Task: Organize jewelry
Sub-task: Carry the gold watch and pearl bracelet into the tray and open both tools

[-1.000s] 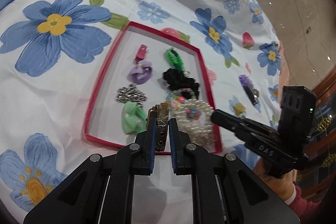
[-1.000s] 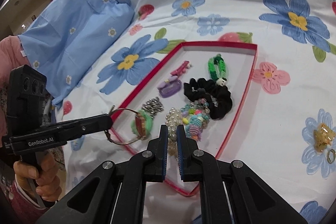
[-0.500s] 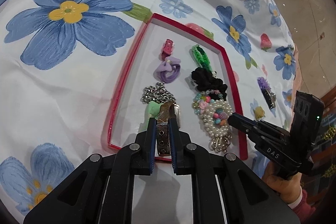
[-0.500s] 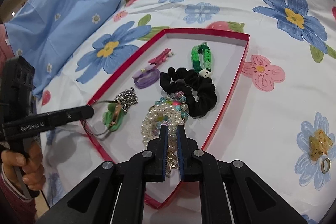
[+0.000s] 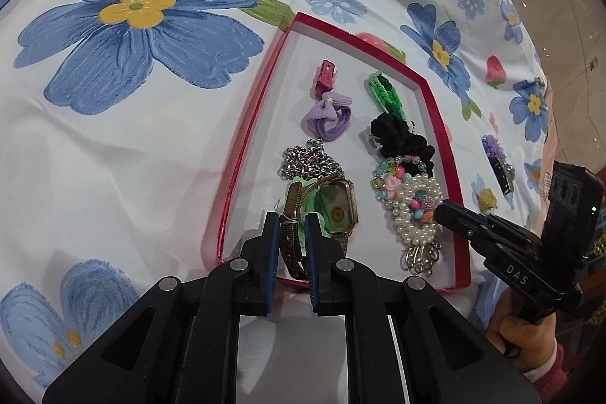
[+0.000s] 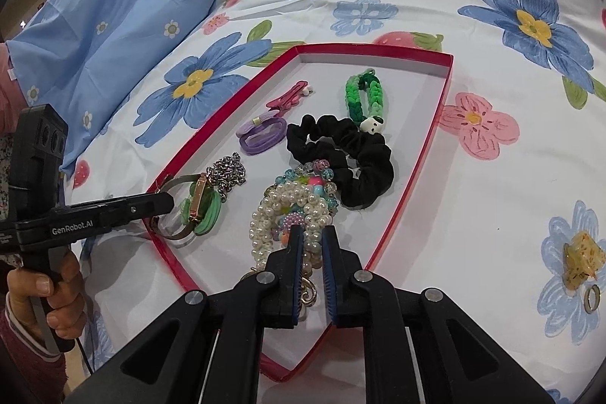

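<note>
A: What is hard to make out?
B: In the left wrist view the left claw covers the lower end of the watch strap, and the green hair clip under the watch shows only at its edges. In the right wrist view the right claw hides part of the pearl bracelet; a gold curl between its fingers is too small to name.

A: What has changed since a second ago?
B: The watch hung in the air then. Now it lies in the red tray on the hair clip, and the left claw, narrowly parted, has the mesh strap between its fingers; whether it presses, I cannot tell. The right claw was shut; now it is narrowly open over the pearls.

A: Shapes and materials?
B: The watch is rectangular, gold-rimmed. Beside it lie a silver chain, a ruffled black scrunchie, a braided green band, a purple hair tie and a pink clip. The tray sits on a flowered bedsheet; an amber claw clip and a ring lie well apart from it.
</note>
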